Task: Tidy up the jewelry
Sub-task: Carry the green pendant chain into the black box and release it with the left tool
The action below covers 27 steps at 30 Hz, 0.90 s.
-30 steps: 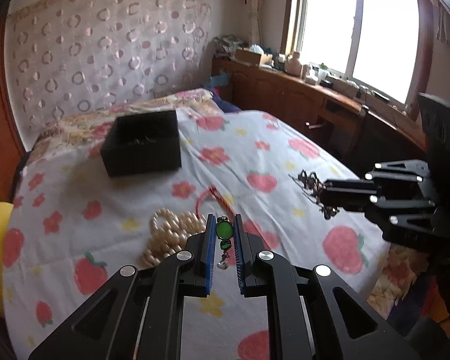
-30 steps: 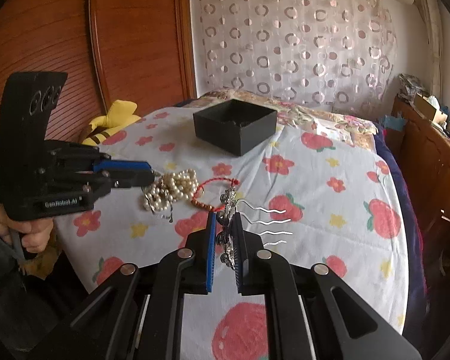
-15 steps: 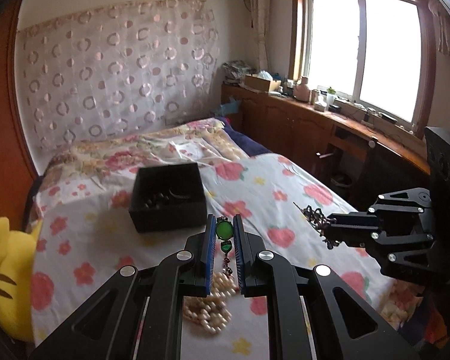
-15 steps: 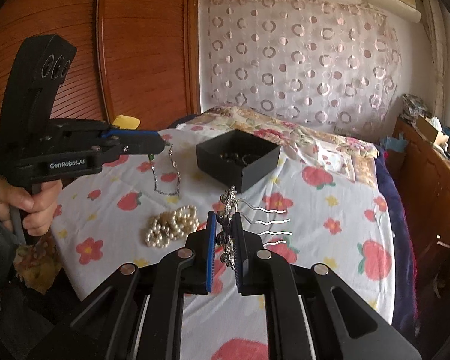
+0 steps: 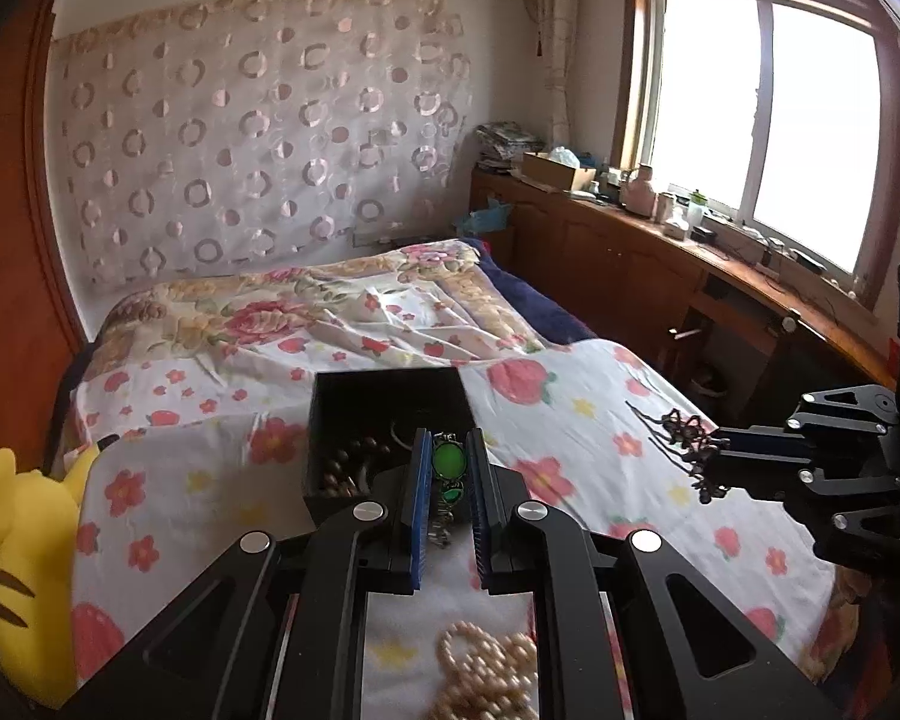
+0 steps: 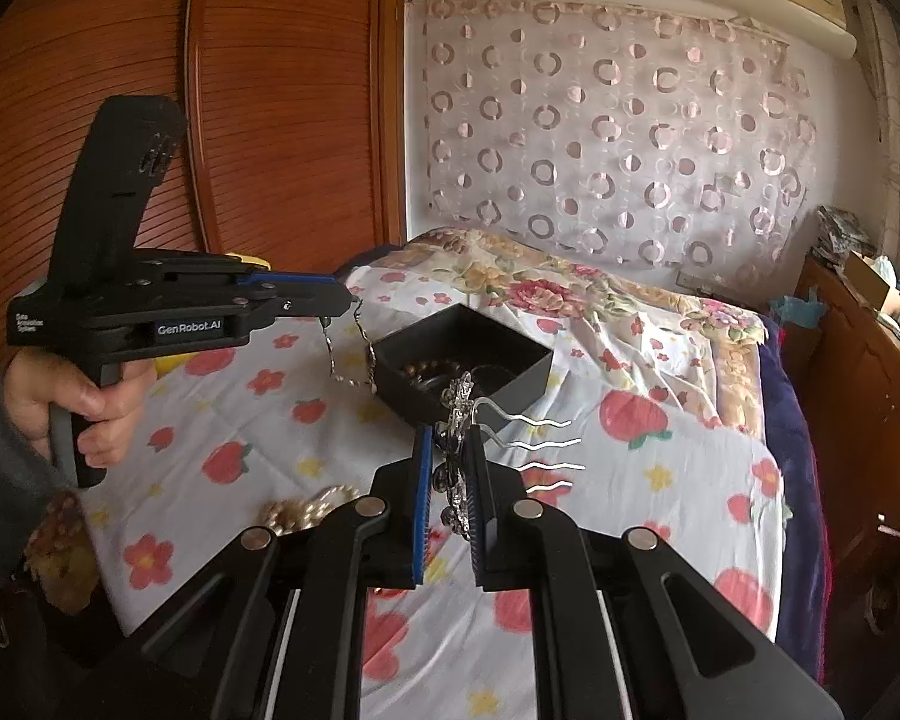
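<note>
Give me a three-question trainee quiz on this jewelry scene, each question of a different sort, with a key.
1. True or false: the left gripper is shut on the green-stone necklace.
2. The right gripper holds: A) pearl strand B) silver hair comb C) nothing.
3. Fill in: the black box sits on the ____.

Key: 1 true; 2 B, the silver hair comb; 3 bed. The pearl strand lies loose on the sheet.
</note>
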### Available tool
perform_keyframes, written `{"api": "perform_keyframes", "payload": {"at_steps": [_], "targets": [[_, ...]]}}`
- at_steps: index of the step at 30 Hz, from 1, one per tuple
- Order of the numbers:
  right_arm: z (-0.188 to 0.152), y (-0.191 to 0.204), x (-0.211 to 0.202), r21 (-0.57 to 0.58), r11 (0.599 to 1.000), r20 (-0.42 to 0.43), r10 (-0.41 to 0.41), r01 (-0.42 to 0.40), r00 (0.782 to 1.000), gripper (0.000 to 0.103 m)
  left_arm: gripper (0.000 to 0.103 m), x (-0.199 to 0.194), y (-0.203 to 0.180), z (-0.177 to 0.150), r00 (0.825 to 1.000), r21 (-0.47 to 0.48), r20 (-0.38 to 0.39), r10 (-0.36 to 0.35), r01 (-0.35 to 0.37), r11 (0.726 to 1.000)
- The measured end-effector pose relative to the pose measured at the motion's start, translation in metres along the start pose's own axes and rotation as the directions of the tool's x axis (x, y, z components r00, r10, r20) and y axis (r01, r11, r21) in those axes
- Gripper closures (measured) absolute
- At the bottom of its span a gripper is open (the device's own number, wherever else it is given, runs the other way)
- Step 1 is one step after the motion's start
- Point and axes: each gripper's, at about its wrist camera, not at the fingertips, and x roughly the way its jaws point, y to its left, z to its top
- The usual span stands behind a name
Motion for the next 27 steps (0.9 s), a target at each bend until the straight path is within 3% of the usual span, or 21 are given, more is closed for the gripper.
{"api": "perform_keyframes", "payload": {"at_steps": [15, 27], "targets": [[0.042, -0.033, 0.065, -0.016, 0.999, -0.002, 0.039, -0.039, 0.999, 0.091, 0.092, 0.082, 0.042, 0.021, 0.996, -0.025, -0.084, 0.001, -0.003, 1.0], [0.049, -0.043, 0.096, -0.019, 0.998, -0.016, 0.054, -0.054, 0.998, 0.091, 0.092, 0.14, 0.062, 0.042, 0.992, -0.015, -0.128, 0.01, -0.012, 1.0]]}}
